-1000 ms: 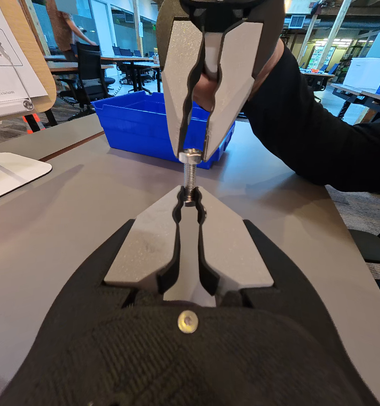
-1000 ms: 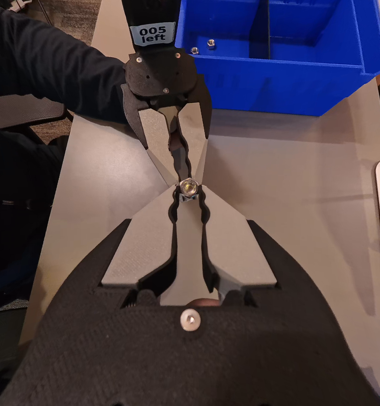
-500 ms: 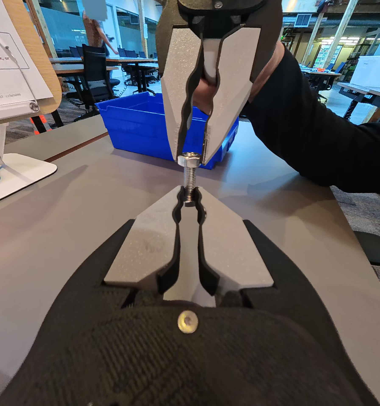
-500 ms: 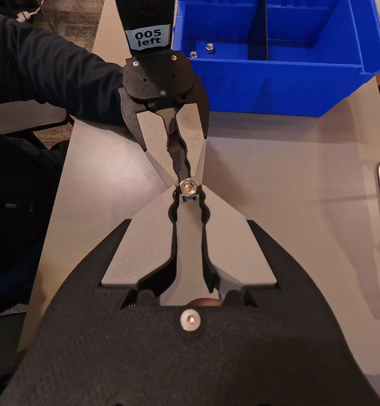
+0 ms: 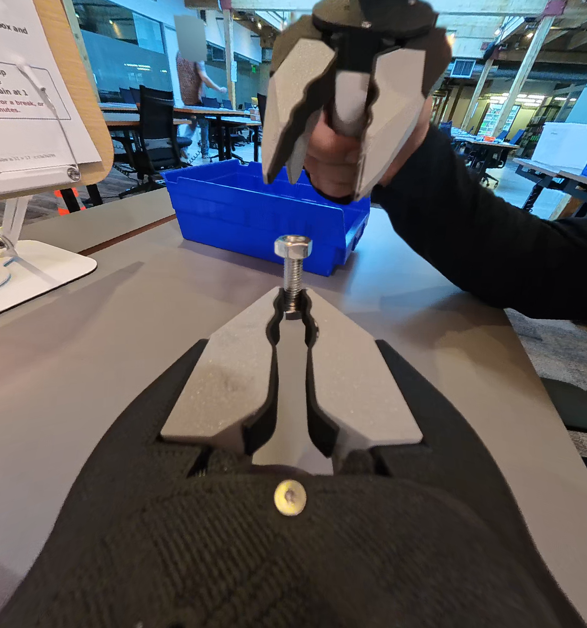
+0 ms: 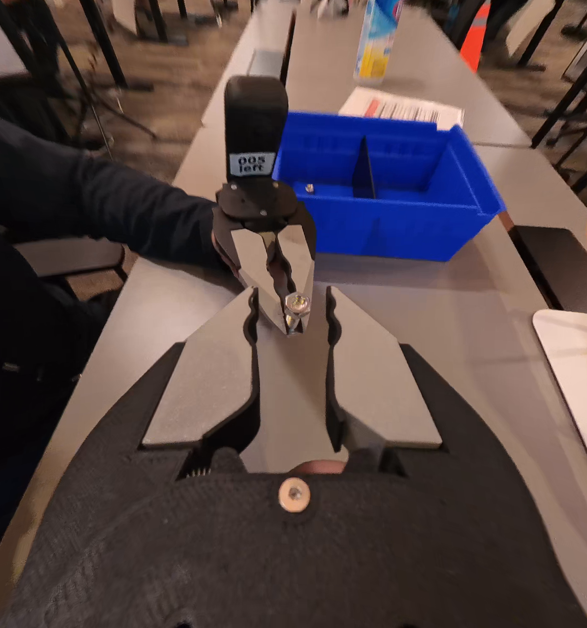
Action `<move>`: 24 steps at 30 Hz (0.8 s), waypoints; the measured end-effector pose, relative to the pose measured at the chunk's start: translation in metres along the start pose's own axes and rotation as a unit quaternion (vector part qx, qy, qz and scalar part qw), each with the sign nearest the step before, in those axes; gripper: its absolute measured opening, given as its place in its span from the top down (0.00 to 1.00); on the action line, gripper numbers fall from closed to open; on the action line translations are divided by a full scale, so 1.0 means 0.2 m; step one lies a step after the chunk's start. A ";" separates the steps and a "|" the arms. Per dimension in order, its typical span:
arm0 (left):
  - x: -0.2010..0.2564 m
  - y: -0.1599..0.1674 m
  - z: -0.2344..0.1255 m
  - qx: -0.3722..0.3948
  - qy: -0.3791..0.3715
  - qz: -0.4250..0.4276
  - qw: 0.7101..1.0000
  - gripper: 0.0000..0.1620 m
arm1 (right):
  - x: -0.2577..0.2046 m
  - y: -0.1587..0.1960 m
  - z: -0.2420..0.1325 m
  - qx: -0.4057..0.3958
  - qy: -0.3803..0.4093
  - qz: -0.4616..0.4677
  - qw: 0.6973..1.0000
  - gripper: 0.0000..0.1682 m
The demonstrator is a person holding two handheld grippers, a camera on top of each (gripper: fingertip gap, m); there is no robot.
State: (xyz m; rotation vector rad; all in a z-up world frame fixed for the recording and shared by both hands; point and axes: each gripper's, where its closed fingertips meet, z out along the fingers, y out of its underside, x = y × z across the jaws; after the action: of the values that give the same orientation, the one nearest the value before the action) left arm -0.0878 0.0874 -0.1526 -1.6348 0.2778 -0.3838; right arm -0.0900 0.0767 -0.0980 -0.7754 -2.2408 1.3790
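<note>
The bolt (image 5: 292, 285), a nut (image 5: 292, 245) at its top, is gripped upright between the left fingers (image 5: 241, 356), while the right fingers (image 6: 217, 367) are spread apart above it.

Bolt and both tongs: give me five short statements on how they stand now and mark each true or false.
1. The left tongs are shut on the bolt. True.
2. The right tongs grip the nut. False: they are open and clear of it.
3. The nut sits at the bolt's upper end. True.
4. The blue bin has no divider. False: a dark divider splits it in two compartments.
5. The bolt lies flat on the table. False: it is held upright above it.
</note>
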 end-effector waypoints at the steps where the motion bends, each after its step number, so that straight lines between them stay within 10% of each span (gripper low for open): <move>1: 0.00 -0.01 0.00 0.003 0.002 -0.001 1.000 0.96 | -0.01 0.00 0.00 0.022 -0.002 0.007 1.000 0.77; 12: 0.04 -0.04 -0.01 0.024 0.028 -0.020 0.999 0.96 | -0.07 0.06 -0.04 0.239 0.031 0.111 0.964 0.70; 24: 0.12 -0.01 0.03 0.012 0.051 -0.003 0.999 0.96 | -0.14 0.05 0.05 0.230 0.038 0.061 0.971 0.68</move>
State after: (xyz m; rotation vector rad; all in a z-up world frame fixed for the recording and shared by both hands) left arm -0.0627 0.0840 -0.1492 -1.5943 0.3437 -0.4738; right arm -0.0723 0.0554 -0.1133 -0.7885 -1.7357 1.8021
